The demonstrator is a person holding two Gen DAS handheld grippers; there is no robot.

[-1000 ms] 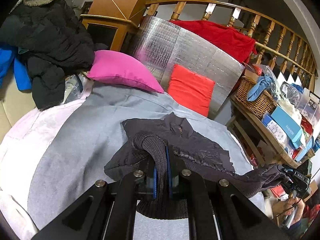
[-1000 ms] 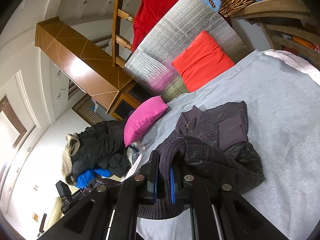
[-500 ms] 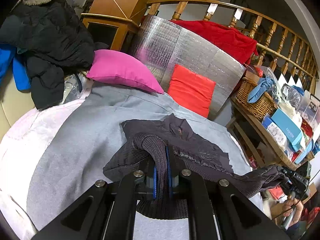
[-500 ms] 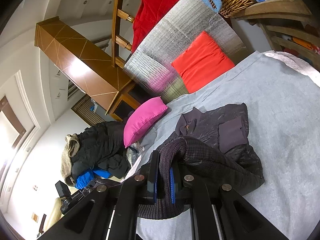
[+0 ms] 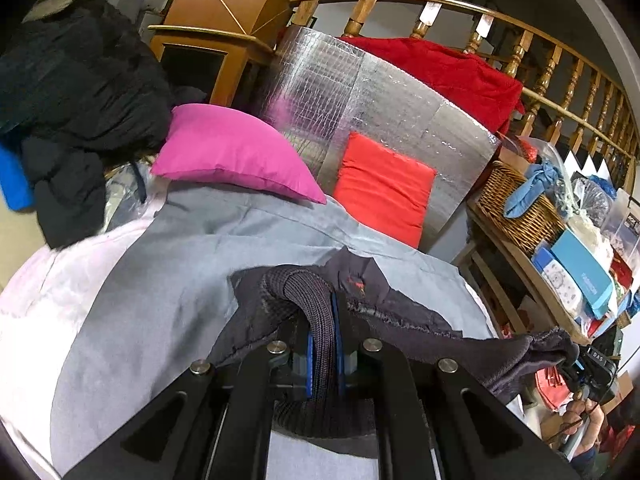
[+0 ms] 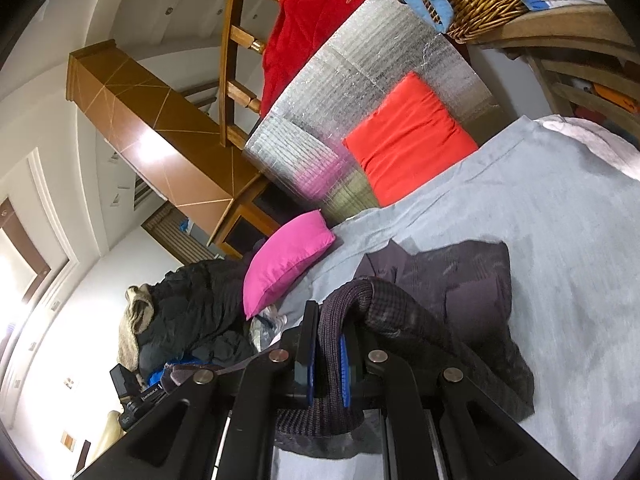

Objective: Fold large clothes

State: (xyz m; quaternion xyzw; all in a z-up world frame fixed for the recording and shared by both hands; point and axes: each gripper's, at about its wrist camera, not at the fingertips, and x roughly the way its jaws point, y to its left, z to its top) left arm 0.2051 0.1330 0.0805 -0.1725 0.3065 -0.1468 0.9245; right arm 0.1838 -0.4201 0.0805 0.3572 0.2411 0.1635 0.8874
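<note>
Both grippers clamped on dark jacket (image 5: 400,312), grey sheet (image 5: 160,280)

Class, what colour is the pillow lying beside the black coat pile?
Bright pink pillow; clearest in the left wrist view, beside the black coat pile.

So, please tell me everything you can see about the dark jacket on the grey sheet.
The dark jacket is charcoal with a purplish tone, of thin, slightly shiny fabric, with a thick ribbed knit band along one edge. It lies crumpled, partly folded over itself, on the grey sheet. The left gripper and the right gripper are each shut on the ribbed band, lifting that edge, while the rest rests on the sheet. A small reddish mark shows near the collar.
</note>
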